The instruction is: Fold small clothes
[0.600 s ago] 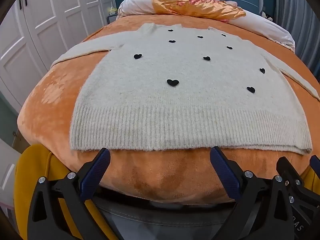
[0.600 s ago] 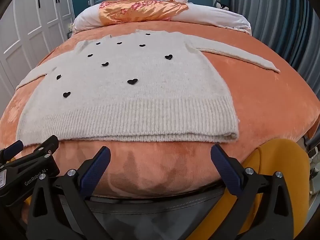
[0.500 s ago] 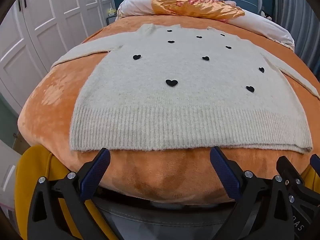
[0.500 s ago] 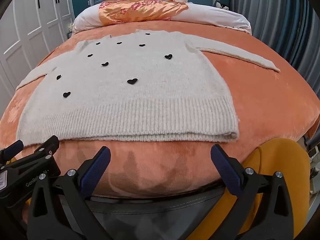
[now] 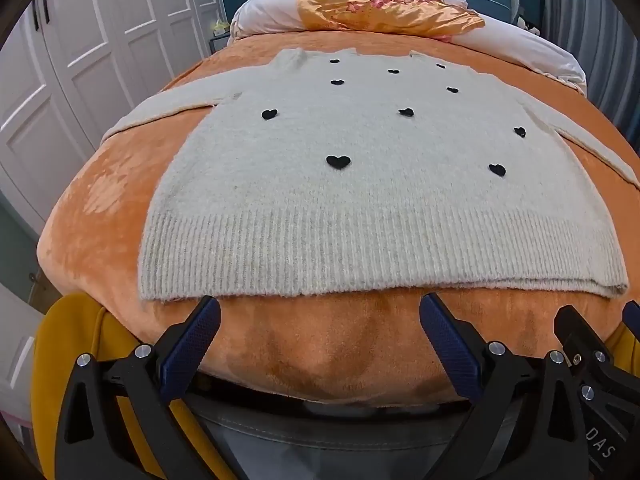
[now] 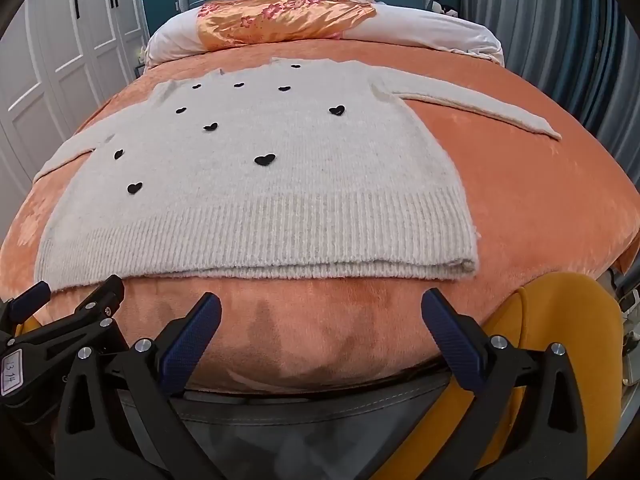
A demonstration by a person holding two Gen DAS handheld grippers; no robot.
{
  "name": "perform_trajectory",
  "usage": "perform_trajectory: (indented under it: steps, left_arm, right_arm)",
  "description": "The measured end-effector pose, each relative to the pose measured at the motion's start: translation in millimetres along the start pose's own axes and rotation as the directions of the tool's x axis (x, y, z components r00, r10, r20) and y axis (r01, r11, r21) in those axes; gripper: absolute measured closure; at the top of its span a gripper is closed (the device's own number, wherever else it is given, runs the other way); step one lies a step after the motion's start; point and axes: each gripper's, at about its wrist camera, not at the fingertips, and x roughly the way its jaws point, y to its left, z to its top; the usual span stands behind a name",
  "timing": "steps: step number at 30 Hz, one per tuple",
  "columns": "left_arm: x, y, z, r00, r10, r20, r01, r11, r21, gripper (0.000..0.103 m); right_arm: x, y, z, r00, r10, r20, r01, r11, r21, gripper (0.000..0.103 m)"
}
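A cream knit sweater (image 5: 360,200) with small black hearts lies flat, front up, on an orange blanket (image 5: 100,208); its sleeves spread out to both sides. It also shows in the right wrist view (image 6: 260,208). My left gripper (image 5: 320,320) is open and empty, just short of the ribbed hem near its left half. My right gripper (image 6: 320,316) is open and empty, just short of the hem near its right half. The right gripper's fingers (image 5: 580,336) show at the right edge of the left wrist view, and the left gripper's fingers (image 6: 100,296) show at the left edge of the right wrist view.
White pillows (image 5: 264,16) and an orange floral cloth (image 5: 380,8) lie at the head of the bed. White wardrobe doors (image 5: 60,60) stand on the left, grey curtains (image 6: 560,40) on the right. A yellow seat (image 6: 560,340) sits below the bed's near edge.
Both grippers have crept very slightly closer to the sweater's hem. Nothing else has moved.
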Motion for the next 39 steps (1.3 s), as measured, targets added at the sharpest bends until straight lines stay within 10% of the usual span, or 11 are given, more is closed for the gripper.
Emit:
perform_trajectory:
  steps: [39]
  left_arm:
    - [5.4, 9.0, -7.7, 1.0, 0.001, -0.001, -0.001, 1.0, 0.003, 0.006]
  right_arm:
    - [0.8, 5.5, -7.6, 1.0, 0.001, -0.004, -0.001, 1.0, -0.021, 0.005]
